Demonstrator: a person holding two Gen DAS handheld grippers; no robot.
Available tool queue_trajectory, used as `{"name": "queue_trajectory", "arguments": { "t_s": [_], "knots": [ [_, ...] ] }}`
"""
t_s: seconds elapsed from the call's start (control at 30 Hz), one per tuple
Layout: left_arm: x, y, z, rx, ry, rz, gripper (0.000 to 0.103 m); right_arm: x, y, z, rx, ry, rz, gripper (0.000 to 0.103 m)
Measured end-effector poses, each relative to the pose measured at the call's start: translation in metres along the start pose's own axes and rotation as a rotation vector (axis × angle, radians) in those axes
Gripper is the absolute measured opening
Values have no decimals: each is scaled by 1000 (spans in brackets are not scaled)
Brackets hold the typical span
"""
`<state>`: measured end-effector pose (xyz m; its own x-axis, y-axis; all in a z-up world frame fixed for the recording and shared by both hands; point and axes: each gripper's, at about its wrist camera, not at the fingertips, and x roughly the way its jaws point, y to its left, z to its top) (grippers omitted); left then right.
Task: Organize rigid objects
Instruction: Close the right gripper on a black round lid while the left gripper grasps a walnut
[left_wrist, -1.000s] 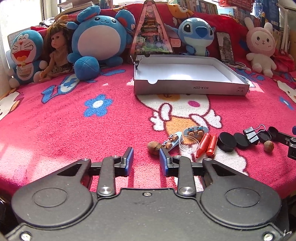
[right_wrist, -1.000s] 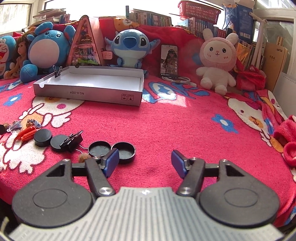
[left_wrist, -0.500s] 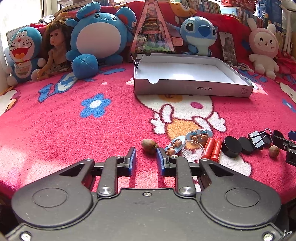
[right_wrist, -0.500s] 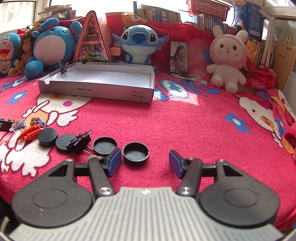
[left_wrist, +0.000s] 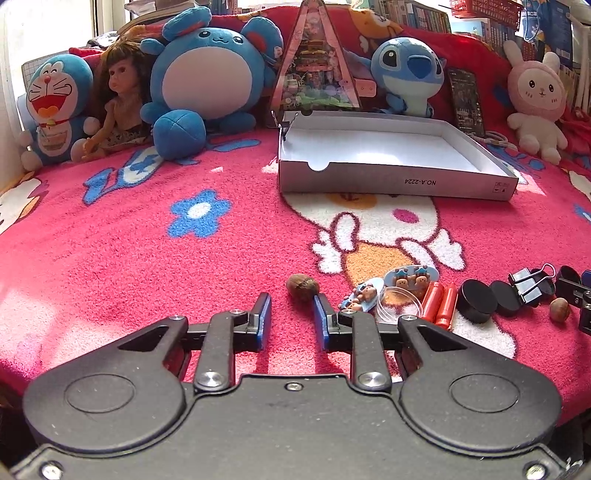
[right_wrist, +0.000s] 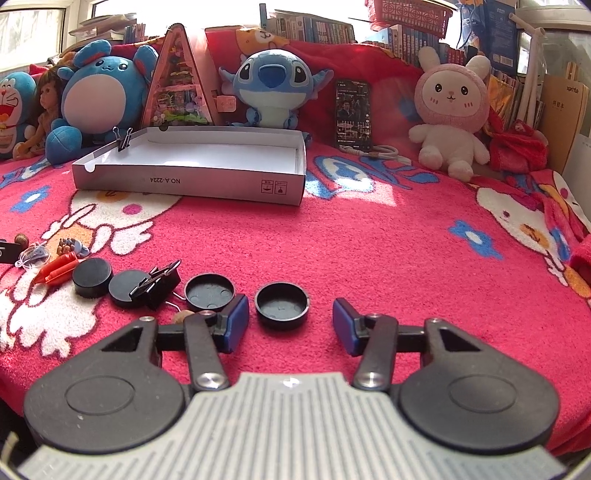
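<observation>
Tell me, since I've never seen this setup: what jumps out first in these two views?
A row of plush toys lines the back of the bright pink blanket, with the blue Stitch plush in the middle. In front of it sits an empty white cardboard tray. Nearer the grippers, small things lie in a row: black caps, a binder clip and a brown nut.

Right wrist view: small brown nut (right_wrist: 183, 316) mostly hidden behind right gripper's (right_wrist: 290, 325) left finger; black piece (right_wrist: 7, 252) cut off at left edge. Left wrist view: black piece (left_wrist: 580, 295) cut off at right edge; phone (left_wrist: 466, 101) screen too dark to read.
</observation>
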<state>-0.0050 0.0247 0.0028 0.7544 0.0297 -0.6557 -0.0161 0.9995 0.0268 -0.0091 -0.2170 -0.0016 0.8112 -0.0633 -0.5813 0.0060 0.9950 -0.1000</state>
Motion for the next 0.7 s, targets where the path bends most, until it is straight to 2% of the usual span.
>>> {"name": "queue_trajectory", "arguments": {
  "t_s": [0.2,0.37,0.57,0.63,0.67,0.7],
  "knots": [
    [3,0,3,1,-9,-11,24,1,4,1,-9,-2,13,49],
    [8,-1,7,-2,-18,-26,25,1,4,2,-8,0,23,46],
    [17,-5,8,18,-36,-5,28,1,7,2,-13,1,28,42],
    [19,-7,8,20,-35,-6,26,1,7,2,-16,2,31,40],
    [19,-7,9,16,-31,-14,20,1,8,2,-17,2,33,38],
    [19,-7,9,10,-28,-17,20,1,8,2,-18,2,35,38]
  ]
}}
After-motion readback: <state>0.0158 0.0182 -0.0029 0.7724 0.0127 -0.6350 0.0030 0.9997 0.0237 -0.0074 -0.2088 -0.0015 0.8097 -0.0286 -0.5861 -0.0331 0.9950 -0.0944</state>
